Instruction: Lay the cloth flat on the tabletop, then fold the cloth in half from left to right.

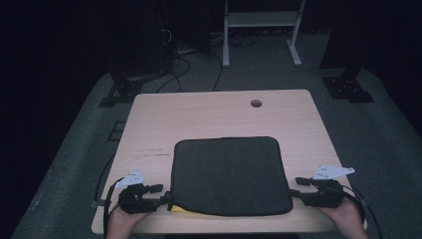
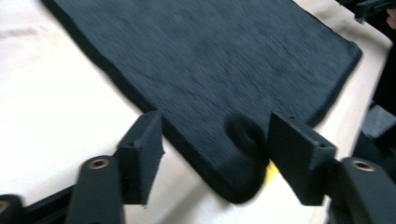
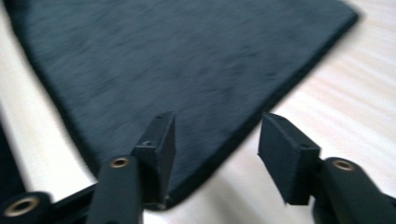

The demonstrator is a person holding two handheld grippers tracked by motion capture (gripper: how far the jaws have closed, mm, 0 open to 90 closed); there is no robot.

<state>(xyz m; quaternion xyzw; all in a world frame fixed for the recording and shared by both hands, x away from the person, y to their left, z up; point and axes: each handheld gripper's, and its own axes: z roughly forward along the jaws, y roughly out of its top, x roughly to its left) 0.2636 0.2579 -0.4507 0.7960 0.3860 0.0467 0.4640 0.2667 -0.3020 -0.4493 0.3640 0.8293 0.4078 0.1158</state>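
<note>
Flat on the near half of the pale wooden counter (image 1: 199,114) lies a dark grey mat (image 1: 230,174), a bit of yellow (image 1: 180,209) peeking from under its near left corner. Just at that corner sits the left gripper (image 1: 166,195), fingers spread wide, the corner curled up between them. At the near right corner the right gripper (image 1: 294,185) also stands open, straddling the mat's edge. Beyond the mat, a round hole (image 1: 256,103) marks the counter.

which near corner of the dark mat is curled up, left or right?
The left one: the dark mat corner at the left tool is curled, yellow showing beneath; the right tool's corner lies flat.
</note>
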